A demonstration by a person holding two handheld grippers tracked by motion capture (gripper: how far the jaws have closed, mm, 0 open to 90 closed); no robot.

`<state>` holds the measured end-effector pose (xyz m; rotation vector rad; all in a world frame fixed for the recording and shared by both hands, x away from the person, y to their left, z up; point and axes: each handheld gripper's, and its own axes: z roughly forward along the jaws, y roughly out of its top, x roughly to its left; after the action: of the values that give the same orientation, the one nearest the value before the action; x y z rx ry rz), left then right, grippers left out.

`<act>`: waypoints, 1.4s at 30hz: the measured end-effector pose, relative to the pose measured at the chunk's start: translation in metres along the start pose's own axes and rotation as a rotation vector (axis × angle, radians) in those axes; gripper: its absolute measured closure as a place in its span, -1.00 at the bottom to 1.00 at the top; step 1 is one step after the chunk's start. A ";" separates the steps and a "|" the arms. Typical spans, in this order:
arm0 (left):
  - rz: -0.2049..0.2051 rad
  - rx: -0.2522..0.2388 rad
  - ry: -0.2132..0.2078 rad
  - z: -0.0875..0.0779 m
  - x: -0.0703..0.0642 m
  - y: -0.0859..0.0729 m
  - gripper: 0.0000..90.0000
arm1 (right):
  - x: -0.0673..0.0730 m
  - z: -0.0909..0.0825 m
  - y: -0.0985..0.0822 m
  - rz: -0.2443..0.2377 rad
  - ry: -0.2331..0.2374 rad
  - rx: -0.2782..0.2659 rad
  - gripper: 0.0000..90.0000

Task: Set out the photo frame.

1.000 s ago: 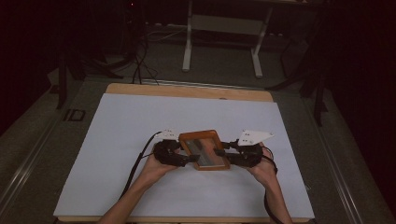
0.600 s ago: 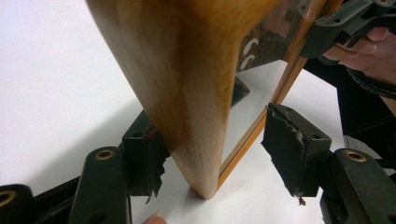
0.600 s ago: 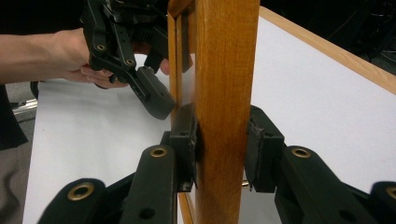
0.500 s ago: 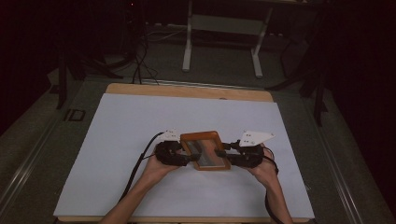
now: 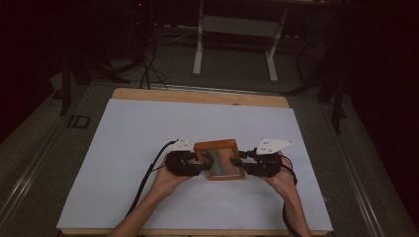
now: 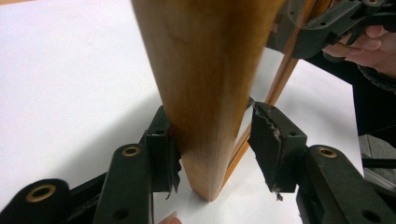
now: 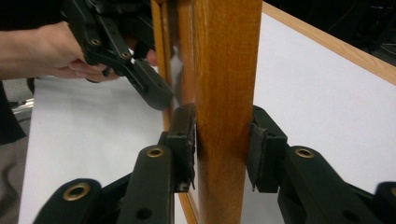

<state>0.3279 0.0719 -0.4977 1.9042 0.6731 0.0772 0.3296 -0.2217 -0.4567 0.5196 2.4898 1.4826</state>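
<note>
A person's left gripper [image 5: 196, 164] sits at the left side of a wooden tray [image 5: 219, 159], its jaws just closing, one pad touching the rim, the other apart. The tray rests on the white table [image 5: 128, 143], nearer its front edge. The right gripper [image 5: 238, 163] pinches the tray's right rim.

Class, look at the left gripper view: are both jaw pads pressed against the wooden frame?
No. In the left gripper view one pad touches the wooden frame, while the other pad stands apart from it with a clear gap.
</note>
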 end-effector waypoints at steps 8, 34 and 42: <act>0.005 0.002 0.013 0.000 -0.003 0.001 0.24 | -0.002 -0.001 -0.002 0.016 0.013 -0.001 0.44; -0.011 -0.010 0.076 -0.027 -0.002 0.010 0.23 | 0.003 0.017 0.004 0.087 0.014 -0.008 0.41; -0.020 -0.016 0.093 -0.035 0.001 0.011 0.23 | 0.004 0.026 0.005 0.134 0.021 -0.022 0.39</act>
<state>0.3208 0.0987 -0.4729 1.8872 0.7525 0.1589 0.3362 -0.1968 -0.4652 0.6825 2.4954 1.5690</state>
